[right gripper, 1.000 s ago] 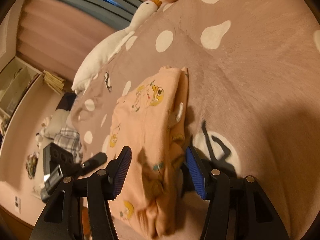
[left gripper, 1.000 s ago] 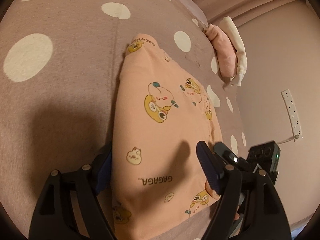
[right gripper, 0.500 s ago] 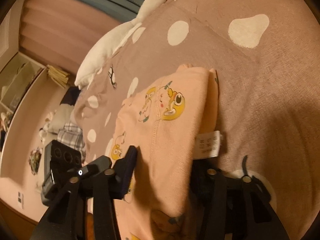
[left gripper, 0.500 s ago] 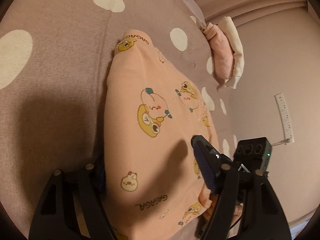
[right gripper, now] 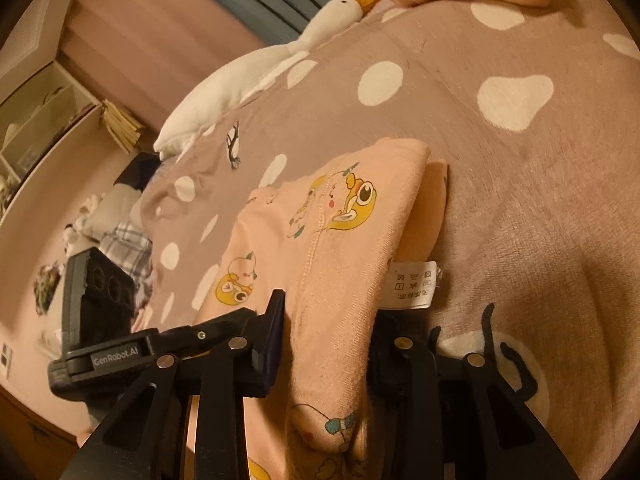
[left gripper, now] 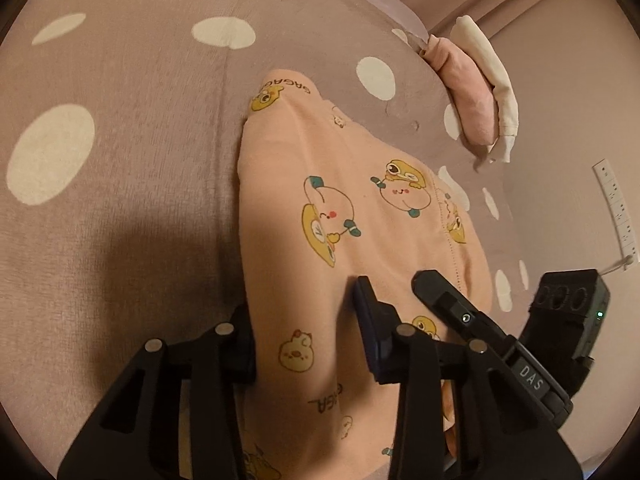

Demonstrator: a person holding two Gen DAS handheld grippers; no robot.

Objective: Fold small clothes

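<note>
On the bed: a peach garment [left gripper: 344,216] printed with cartoon ducks lies on a dotted mauve blanket [left gripper: 120,80], already folded into a narrow stack.
Garment position: centre of both views, its far end at 12 o'clock, its near end running under the tongs at 6 o'clock.
Left gripper [left gripper: 304,332]: jaws straddle the near end of the garment, one finger at its 9 o'clock edge, the other lying on the cloth; whether they pinch it I cannot tell.
Right gripper [right gripper: 328,340]: jaws sit either side of a raised ridge of cloth beside the care label [right gripper: 412,284]; it looks gripped, though the 3 o'clock finger is mostly hidden.
Other things: a plush goose [right gripper: 256,68] at 11 o'clock in the right view, a pink folded pile [left gripper: 468,92] at 1 o'clock in the left view.
Step in hand: probably the last fold, near end to far end.
Next move: both tongs should lift the near end together and carry it toward 12 o'clock, keeping the edges level so the layers do not slide apart.
</note>
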